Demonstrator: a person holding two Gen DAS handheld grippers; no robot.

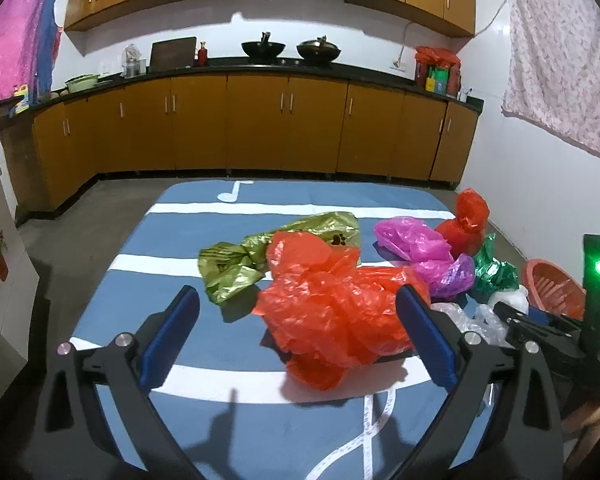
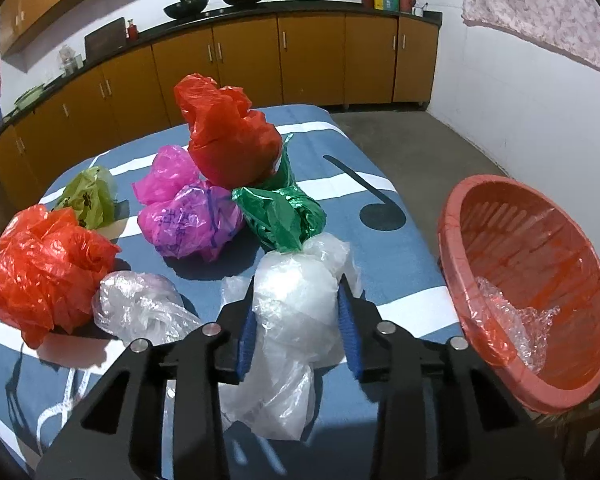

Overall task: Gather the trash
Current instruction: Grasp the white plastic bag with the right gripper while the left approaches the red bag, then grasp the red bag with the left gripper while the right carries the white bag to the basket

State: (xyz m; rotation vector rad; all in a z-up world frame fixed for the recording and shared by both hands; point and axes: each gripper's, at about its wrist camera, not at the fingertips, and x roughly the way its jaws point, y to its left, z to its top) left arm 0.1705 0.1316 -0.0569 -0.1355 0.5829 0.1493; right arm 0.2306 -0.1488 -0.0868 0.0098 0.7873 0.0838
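Crumpled plastic bags lie on a blue cloth with white stripes [image 2: 400,272]. My right gripper [image 2: 298,284] is shut on a clear-white bag [image 2: 296,312], its blue pads pressing both sides. Another clear bag [image 2: 140,304] lies to its left. A green bag [image 2: 284,216], a magenta bag [image 2: 188,216] and a tied red bag [image 2: 228,136] sit beyond. My left gripper [image 1: 298,296] stands open around the near end of a big red-orange bag [image 1: 332,300], with an olive bag [image 1: 236,264] behind it. The orange basket [image 2: 452,240] stands at the right and holds clear wrap [image 2: 520,324].
Brown kitchen cabinets [image 1: 260,120] with a dark counter run along the back wall. Grey floor surrounds the covered surface. The right gripper [image 1: 532,320] shows at the right edge of the left wrist view, beside the basket [image 1: 552,280]. A patterned cloth [image 1: 560,60] hangs on the right wall.
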